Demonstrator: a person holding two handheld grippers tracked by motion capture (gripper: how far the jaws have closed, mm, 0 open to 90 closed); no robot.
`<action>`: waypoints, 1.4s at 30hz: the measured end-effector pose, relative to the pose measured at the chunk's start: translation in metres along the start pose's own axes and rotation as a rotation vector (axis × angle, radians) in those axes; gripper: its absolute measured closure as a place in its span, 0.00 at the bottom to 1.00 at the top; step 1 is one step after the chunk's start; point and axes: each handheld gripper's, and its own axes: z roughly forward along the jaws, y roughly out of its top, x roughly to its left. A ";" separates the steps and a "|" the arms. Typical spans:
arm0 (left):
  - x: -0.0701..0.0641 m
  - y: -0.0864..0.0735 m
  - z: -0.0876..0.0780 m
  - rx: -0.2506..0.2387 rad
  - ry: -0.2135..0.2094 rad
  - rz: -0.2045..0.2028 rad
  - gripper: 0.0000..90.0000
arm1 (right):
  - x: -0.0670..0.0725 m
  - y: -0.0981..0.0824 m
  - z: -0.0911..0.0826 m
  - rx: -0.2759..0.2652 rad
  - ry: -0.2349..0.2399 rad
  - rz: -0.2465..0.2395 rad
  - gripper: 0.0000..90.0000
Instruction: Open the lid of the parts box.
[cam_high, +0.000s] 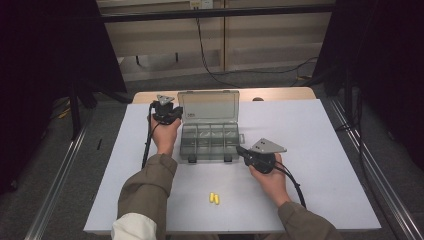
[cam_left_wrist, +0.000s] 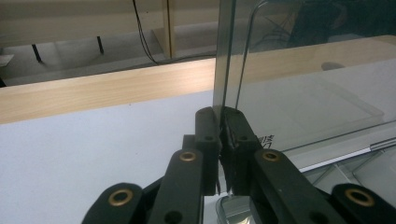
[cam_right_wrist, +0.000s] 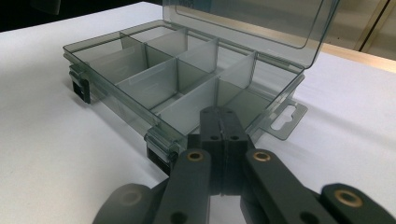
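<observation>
Nearest the high camera, two small yellow pieces (cam_high: 214, 198) are seen lying side by side on the white table (cam_high: 325, 165), at about six o'clock from the box and well apart from it. Over at the left, the left gripper (cam_high: 172, 116) is held in the person's left hand (cam_high: 165, 136), at roughly nine o'clock of the raised lid (cam_high: 209, 106), and in the left gripper view its jaws are seen closed down tight on the lid's near edge (cam_left_wrist: 223, 70), the clear pane being pinched upright between the black pads. The lid is kept standing open, nearly vertical, at the twelve o'clock side of the clear compartment box (cam_high: 210, 141), which sits on the table just left of centre. Its dividers are seen crossing the tray in the right gripper view, and the compartments (cam_right_wrist: 154, 81) look bare from that angle. Two dark latches (cam_right_wrist: 161, 156) are found along the front wall, at six o'clock. Moving right, the right gripper (cam_high: 241, 149) is held in the right hand (cam_high: 270, 177) at about four o'clock of the box, its jaws pressed fully together with nothing between them, the tips resting just beside the box's near right corner (cam_right_wrist: 280, 100); whether that corner is being touched cannot be told.
</observation>
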 end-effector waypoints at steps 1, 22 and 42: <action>0.000 0.000 0.000 0.000 0.000 0.002 0.95 | 0.000 0.000 0.000 0.001 -0.001 -0.001 1.00; 0.000 -0.007 0.011 0.013 0.012 -0.010 0.95 | 0.001 0.000 0.000 -0.001 -0.005 -0.001 1.00; -0.001 -0.014 0.018 0.026 0.020 -0.013 0.94 | 0.001 0.000 0.000 -0.001 -0.004 -0.002 1.00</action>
